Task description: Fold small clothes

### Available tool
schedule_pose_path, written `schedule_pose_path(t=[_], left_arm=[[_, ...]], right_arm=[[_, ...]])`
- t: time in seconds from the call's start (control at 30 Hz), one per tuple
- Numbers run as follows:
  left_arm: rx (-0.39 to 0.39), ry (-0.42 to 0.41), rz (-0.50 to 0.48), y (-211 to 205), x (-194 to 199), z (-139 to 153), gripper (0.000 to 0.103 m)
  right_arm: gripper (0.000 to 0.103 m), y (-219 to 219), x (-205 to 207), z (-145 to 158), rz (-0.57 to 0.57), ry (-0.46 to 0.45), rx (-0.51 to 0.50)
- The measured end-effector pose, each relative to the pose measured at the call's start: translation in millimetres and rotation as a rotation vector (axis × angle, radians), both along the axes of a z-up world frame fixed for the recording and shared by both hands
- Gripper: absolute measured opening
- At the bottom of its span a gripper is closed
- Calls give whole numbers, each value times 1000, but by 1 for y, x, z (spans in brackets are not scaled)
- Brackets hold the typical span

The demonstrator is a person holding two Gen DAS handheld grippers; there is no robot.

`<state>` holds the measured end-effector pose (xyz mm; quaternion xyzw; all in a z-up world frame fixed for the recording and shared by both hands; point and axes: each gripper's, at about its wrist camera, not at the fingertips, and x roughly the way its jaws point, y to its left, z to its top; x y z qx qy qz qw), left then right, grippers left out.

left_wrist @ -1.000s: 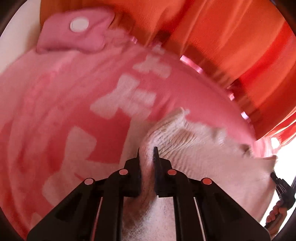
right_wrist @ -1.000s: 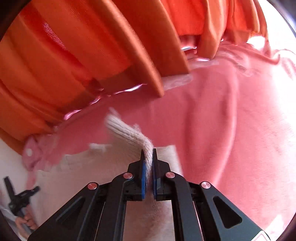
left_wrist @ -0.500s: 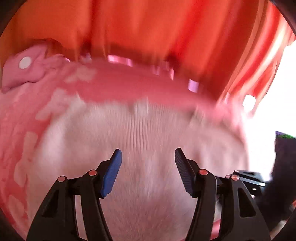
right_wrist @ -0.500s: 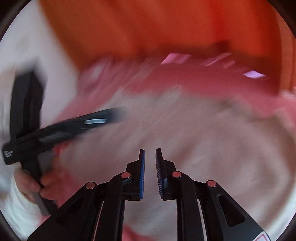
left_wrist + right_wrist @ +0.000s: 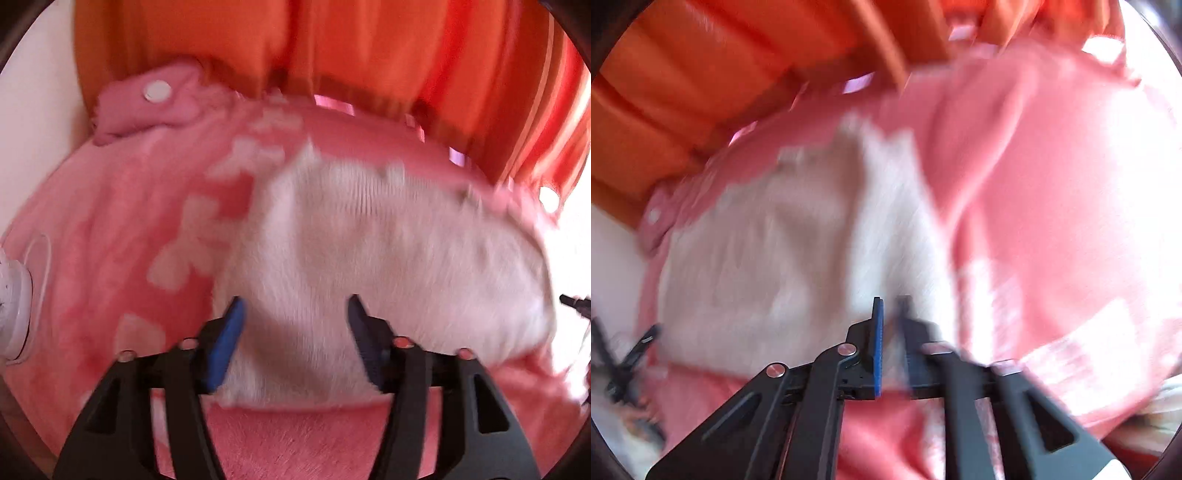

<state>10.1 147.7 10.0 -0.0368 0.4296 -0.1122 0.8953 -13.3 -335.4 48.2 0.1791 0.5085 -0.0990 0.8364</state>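
Lying flat on a pink fleece blanket (image 5: 110, 229), a small cream knit garment (image 5: 369, 258) fills the middle of the left wrist view, its ribbed upper edge toward the orange curtain (image 5: 332, 48) that hangs behind the bed. The left gripper (image 5: 293, 317) hovers over the garment's near edge with its blue-padded fingers (image 5: 225, 339) spread wide apart and nothing between them. Pale blocky patterns mark the blanket to the left of the garment, and a pink pouch with a white snap button (image 5: 157, 90) sits at the blanket's far left corner, just below the curtain. A white object (image 5: 13, 306) shows at the left rim of that view, too cropped to identify. From the right wrist view, the same cream garment (image 5: 768, 258) spreads to the left and ahead of the right gripper (image 5: 890, 306), whose two fingers stand close together with only a narrow gap; motion blur makes it impossible to tell whether any cloth is caught between them. The blanket (image 5: 1052, 203) stretches away in bright light to the right, and the curtain (image 5: 720, 74) folds across the top. The left gripper's black frame (image 5: 624, 354) appears blurred at the far left edge, beside the garment's left border.
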Motion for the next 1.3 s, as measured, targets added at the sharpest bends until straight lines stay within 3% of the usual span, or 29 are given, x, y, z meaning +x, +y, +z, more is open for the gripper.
schedule_pose_path(t=[0.03, 0.07, 0.1, 0.23, 0.27, 0.3, 0.33, 0.37, 0.4, 0.5, 0.53, 0.6, 0.63, 0.67, 0.77, 0.87, 0.97, 1.0, 1.1, 1.17, 1.2, 1.23, 1.27, 1.3], left_arm=[[-33, -12, 15, 2, 8, 9, 73], [-66, -23, 43, 1, 24, 18, 90], [-89, -28, 55, 1, 37, 21, 95], [-77, 91, 94, -13, 114, -16, 94], [-73, 126, 119, -15, 123, -28, 88], [-91, 155, 136, -14, 130, -40, 73], [-117, 170, 160, -10, 134, -52, 68], [-130, 147, 186, -7, 133, -51, 51], [-151, 121, 199, -3, 130, -45, 12], [-211, 46, 167, 3, 127, -16, 9], [-198, 25, 164, 4, 128, -11, 9], [-139, 56, 155, -1, 139, -24, 9], [-122, 91, 159, -3, 145, -37, 9], [-106, 131, 166, -5, 152, -53, 9], [-67, 86, 161, -10, 146, -48, 9], [-36, 50, 176, -11, 138, -37, 11], [-44, -48, 148, -17, 105, -2, 11], [-47, -99, 114, -25, 88, 12, 15], [-63, -144, -18, -59, 46, 27, 29], [-36, -76, -109, -83, 25, 8, 31], [-2, -26, -136, -90, 20, -8, 31], [39, 14, -140, -92, 16, -23, 30], [75, 50, -129, -86, 10, -39, 30], [54, 35, -126, -78, 5, -40, 29]], right_arm=[[58, 0, 10, 9, -3, -43, -10], [67, -4, 19, 14, -12, -90, -10], [72, -4, 34, 14, -19, -127, -3], [72, -7, 100, -31, -47, -84, 27], [72, -6, 107, -43, -46, -57, 38], [60, -4, 116, -58, -29, -5, 28], [21, 8, 115, -60, 1, 15, 16], [8, 11, 115, -58, 30, 10, 16], [8, 12, 112, -47, 33, -36, 20], [7, -3, 92, 9, 5, -292, 73], [7, -4, 89, 12, -12, -294, 54], [7, -13, 101, -20, -41, -142, -10], [7, -16, 110, -54, -42, 0, -34], [7, -18, 111, -69, -38, 36, -31], [8, -17, 102, -39, -49, -46, -24], [18, -6, 80, -11, -98, -123, 26], [18, 33, 54, 22, 0, -229, -19], [18, 47, 50, 25, 42, -236, -16], [18, 104, 35, 17, 222, -181, 65], [18, 135, 23, -13, 310, -70, 111], [13, 143, 12, -30, 317, 3, 94], [3, 141, 3, -35, 296, 19, 87], [3, 132, -6, -35, 264, 10, 106], [0, 117, -13, -33, 210, 14, 127]])
